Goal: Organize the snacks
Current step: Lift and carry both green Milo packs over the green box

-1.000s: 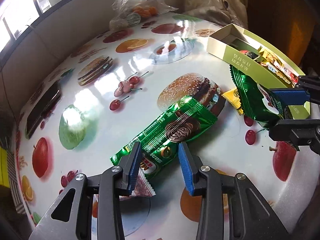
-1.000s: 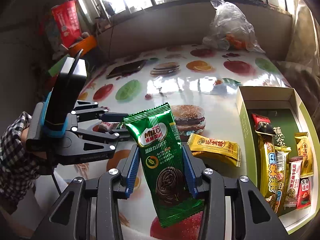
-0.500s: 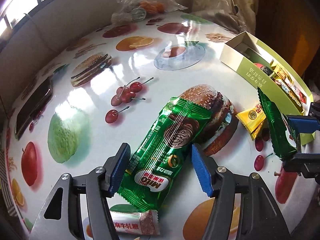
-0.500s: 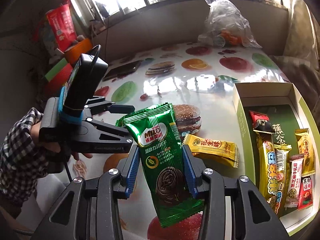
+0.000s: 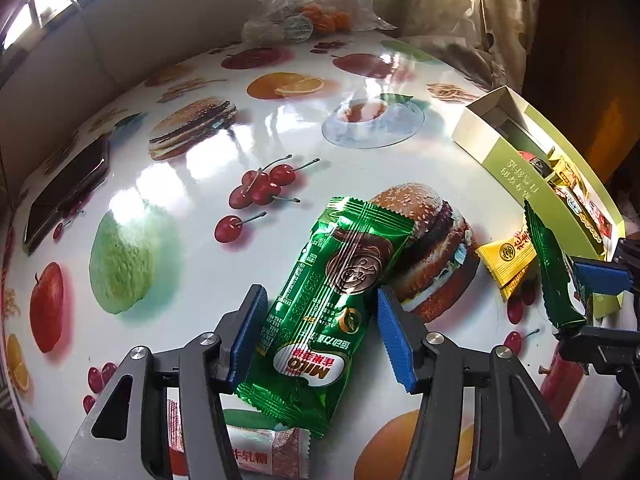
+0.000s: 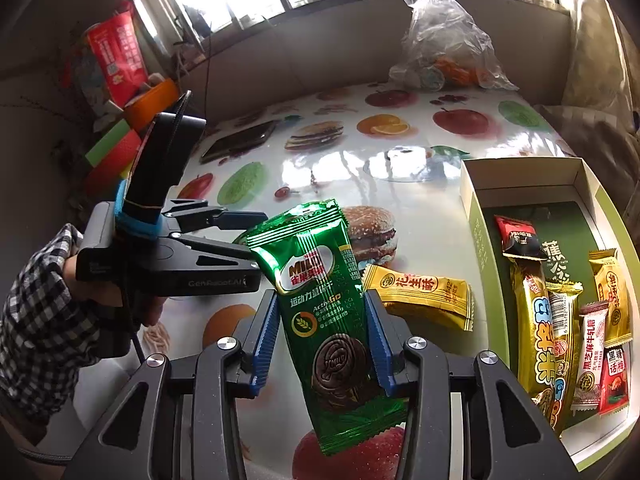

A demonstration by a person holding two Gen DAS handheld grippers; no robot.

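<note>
Table top [image 5: 192,264]: glossy, slick white sheet printed with burgers, cherries, apples and oranges; glare streaks across it.
Flat Milo pack [image 5: 324,304]: crinkly green foil, long rectangle with serrated ends; lies flat on the table, long axis running from near edge up and right toward the burger print, logo end nearest the camera and upside down.
Left gripper [image 5: 320,332]: blue ribbed pads straddle the flat pack, jaws closing; left pad at the foil's edge, right pad apart from it, no squeeze visible.
Held Milo pack [image 6: 324,320]: same green foil, raised off the table, nearly upright, logo end up, biscuit end down.
Right gripper [image 6: 322,334]: half-closed, blue pads pressed on both long edges of the held pack.
Yellow sachet [image 6: 420,294]: matte yellow, flat on the table, beside the box.
Pink-white candy [image 5: 260,454]: under the flat pack's near end.
Box [image 6: 476,240]: shallow green-and-cream cardboard tray, at the table's right; holds a long gold bar, small red, yellow and white sachets, packed along its near half.
</note>
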